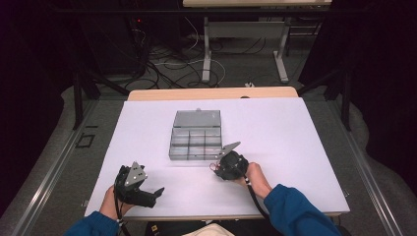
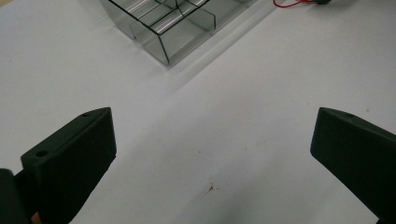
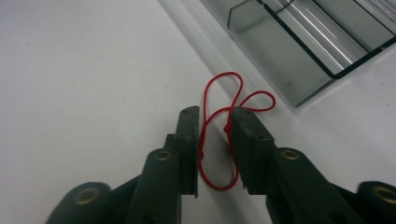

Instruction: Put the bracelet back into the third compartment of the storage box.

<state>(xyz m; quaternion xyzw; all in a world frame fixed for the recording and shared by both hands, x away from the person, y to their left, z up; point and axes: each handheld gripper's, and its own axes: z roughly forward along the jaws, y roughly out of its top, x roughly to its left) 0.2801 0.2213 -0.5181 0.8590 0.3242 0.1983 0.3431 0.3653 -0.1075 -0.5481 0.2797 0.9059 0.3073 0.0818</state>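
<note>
Lying limp on the white bench [image 1: 295, 147] beside the clear compartment box [image 3: 299, 51], the red string [image 3: 219, 140] is feather-light and slippery; right gripper [image 3: 214, 116] straddles it, not yet pinching; grab the bunched loops. Left gripper [image 2: 210, 140] spread wide.

No legible text or labels

organiser box [image 2: 168, 28]: far part cut off at 12 o'clock edge
red string [image 3: 219, 135]: near loop partly hidden between the jaws
red string in left gripper view [image 2: 292, 3]: cut off at 1 o'clock edge
</note>
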